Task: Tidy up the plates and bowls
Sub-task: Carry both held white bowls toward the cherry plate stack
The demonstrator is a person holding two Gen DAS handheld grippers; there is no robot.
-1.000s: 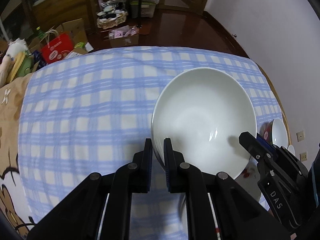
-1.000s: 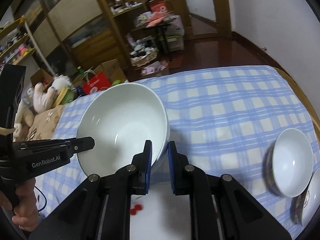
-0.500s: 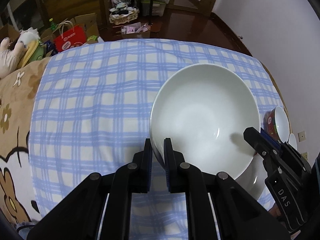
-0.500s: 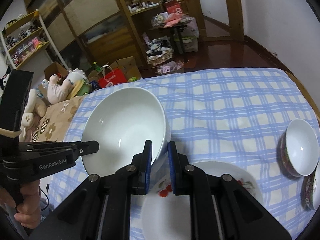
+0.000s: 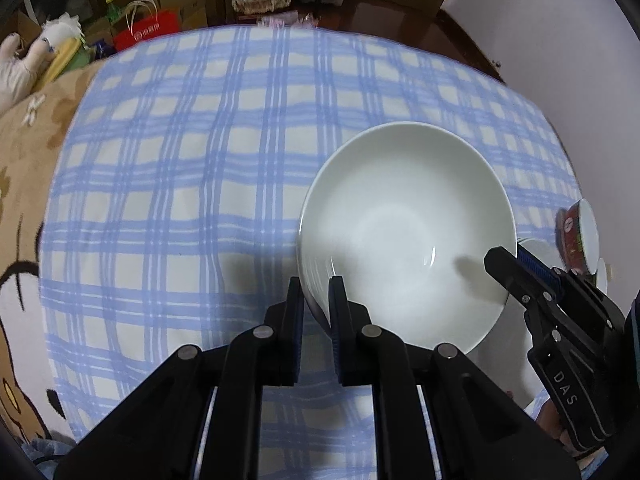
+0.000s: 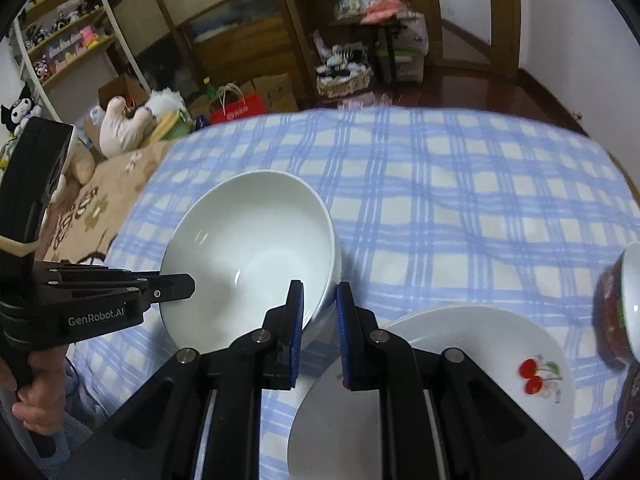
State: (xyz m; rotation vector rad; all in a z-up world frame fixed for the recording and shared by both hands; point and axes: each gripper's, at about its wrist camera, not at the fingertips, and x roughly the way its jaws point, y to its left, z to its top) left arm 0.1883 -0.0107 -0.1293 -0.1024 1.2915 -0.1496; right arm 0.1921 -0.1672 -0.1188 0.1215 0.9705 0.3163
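Note:
A large white bowl (image 5: pixel 404 236) (image 6: pixel 248 248) hangs low over the blue checked cloth (image 5: pixel 192 184), tilted a little. My left gripper (image 5: pixel 316 292) is shut on its near-left rim, one pad inside and one outside. My right gripper (image 6: pixel 319 300) is shut on the opposite rim in the same way. Each wrist view also shows the other gripper at the far rim: the right gripper (image 5: pixel 516 264) and the left gripper (image 6: pixel 180 284). A white plate with a cherry print (image 6: pixel 500 352) lies on the cloth just right of the bowl.
A small bowl with a red patterned outside (image 6: pixel 624 308) (image 5: pixel 580 240) stands at the cloth's right edge, with another dish partly seen below it. A brown patterned blanket (image 6: pixel 88 208) adjoins the cloth on the left. Boxes, bags and shelves stand on the floor beyond.
Both grippers have carried the bowl lower and toward the near side of the cloth. The cherry plate has come into the right wrist view beside the bowl. Both grips look unchanged.

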